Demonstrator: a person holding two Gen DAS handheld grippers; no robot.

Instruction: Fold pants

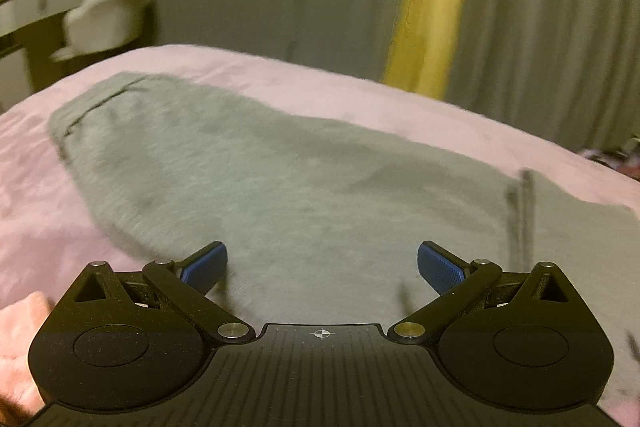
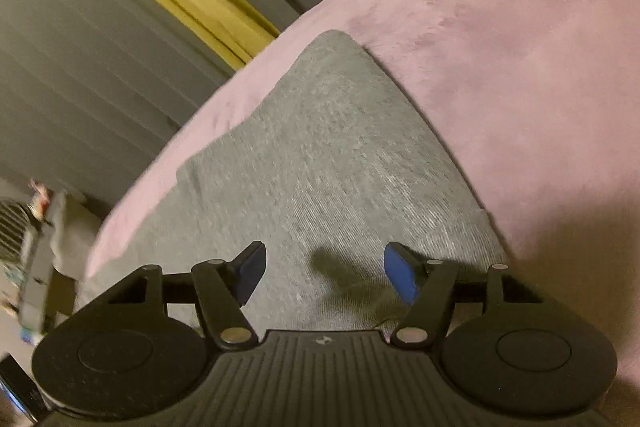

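Grey pants (image 1: 256,179) lie flat on the pink bed (image 1: 360,99), running from 10 to 4 o'clock under both wide, empty grippers (image 1: 322,267) (image 2: 325,273), so between folds; next, I judge, each must pinch an edge.

Readable text: none is being seen in either view.
Left gripper (image 1: 322,265) body: only a small crosshair mark is being shown, with no letters or numbers.
Right gripper (image 2: 325,277) body: a faint small mark is being shown, too blurred to be read.
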